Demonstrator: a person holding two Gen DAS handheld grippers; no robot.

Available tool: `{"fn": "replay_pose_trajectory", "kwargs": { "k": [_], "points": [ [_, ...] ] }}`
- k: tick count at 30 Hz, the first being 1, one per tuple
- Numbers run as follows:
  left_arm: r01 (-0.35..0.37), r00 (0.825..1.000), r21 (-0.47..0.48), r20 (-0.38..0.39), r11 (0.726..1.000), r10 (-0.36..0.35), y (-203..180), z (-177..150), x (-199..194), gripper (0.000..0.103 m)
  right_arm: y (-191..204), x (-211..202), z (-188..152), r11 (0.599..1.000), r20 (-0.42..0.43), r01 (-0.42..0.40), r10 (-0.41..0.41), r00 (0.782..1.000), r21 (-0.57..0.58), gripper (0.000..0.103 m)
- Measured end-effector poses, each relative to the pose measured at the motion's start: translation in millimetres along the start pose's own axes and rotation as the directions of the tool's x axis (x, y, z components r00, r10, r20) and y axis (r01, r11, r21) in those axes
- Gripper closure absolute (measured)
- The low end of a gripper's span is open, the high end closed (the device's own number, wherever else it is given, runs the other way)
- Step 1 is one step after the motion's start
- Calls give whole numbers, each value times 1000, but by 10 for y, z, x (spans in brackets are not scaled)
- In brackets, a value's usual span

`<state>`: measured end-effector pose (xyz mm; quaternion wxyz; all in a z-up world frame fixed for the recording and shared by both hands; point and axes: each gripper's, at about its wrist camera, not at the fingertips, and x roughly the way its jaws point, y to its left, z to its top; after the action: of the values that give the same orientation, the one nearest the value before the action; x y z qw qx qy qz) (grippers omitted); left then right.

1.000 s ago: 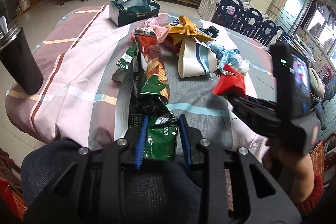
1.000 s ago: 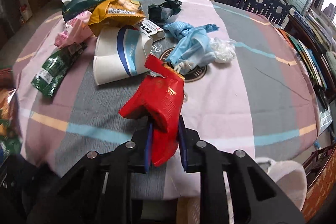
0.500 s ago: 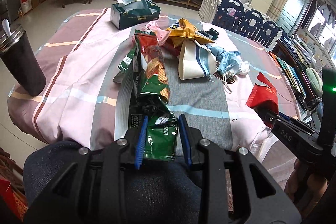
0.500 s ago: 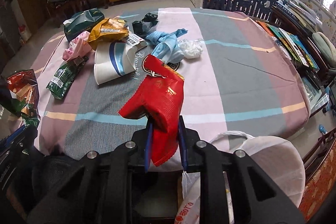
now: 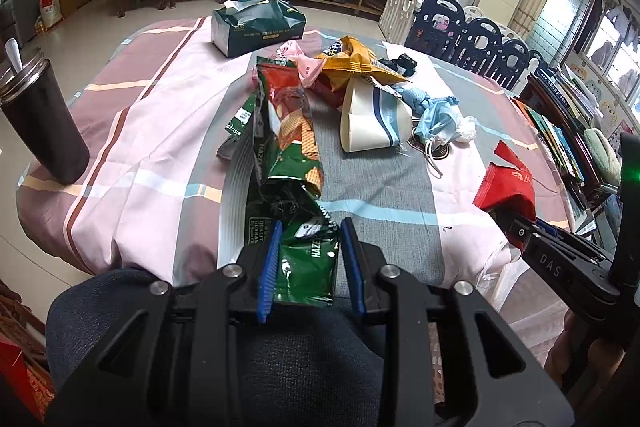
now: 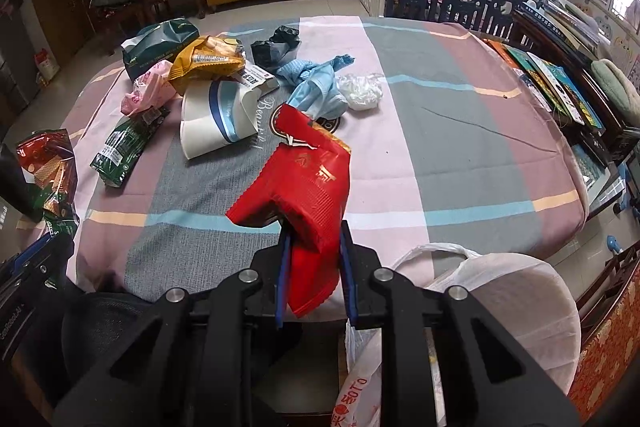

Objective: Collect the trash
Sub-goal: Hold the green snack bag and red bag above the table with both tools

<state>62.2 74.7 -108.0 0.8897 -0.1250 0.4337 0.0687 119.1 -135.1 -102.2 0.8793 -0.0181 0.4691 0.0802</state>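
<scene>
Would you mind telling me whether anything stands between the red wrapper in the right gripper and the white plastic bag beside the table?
Nothing visible does. The right gripper holds the red wrapper above the table edge, and the white plastic bag sits just to its right and below, with only open air between them. Its opening is largely hidden, though.

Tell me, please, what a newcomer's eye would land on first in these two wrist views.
Most striking is the bright red wrapper pinched in the right hand-held gripper, held out over the near table edge, just left of a white plastic bag. Next comes the long green wafer packet clamped in the left hand-held gripper. Beyond both, a heap of litter sits mid-table: a flattened white paper cup, a yellow snack bag and a crumpled blue mask.
</scene>
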Motion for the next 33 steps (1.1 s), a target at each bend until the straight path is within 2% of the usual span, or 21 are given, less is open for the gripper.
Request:
{"fn": "replay_pose_trajectory", "kwargs": {
  "k": [24, 33],
  "points": [
    [-2, 1000, -2, 6, 1000, 2, 10, 6, -23, 72, 28, 11, -33, 1000, -7, -9, 9, 1000, 3, 80],
    [38, 998, 24, 49, 999, -39, -115, 51, -257, 72, -342, -405, 0, 999, 55, -8, 6, 998, 37, 80]
  ]
}}
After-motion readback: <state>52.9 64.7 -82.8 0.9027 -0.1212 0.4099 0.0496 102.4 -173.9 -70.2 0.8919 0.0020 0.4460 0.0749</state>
